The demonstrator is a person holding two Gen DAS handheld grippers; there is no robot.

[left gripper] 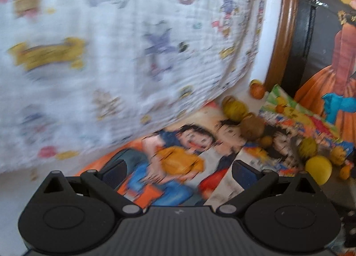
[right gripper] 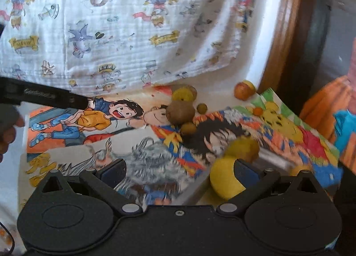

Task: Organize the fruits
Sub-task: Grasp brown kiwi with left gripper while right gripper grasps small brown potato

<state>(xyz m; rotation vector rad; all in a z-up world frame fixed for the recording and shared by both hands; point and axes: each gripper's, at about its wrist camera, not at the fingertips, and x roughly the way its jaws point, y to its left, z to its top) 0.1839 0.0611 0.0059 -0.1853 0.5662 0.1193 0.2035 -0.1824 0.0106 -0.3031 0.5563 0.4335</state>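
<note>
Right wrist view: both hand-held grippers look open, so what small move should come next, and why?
Probably shift the right hand-held gripper rightward to centre on the yellow fruit. Its jaws are open and empty, and the fruit sits against the right finger, not between them.

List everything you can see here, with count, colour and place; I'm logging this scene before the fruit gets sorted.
Fruits: about nine, yellow, brown, orange; scattered over the drawings; exact count blurred.
Bright yellow fruit: one, beside the right gripper's right finger.
Brown fruit: one, mid-scene.
Cartoon drawings: several, multicoloured, lying flat.
Printed cloth: one, white, hanging behind.
Wooden frame: one, brown, right side.
Left gripper: black, open.
Right gripper: black, open.
Hand: one, left edge.
</note>
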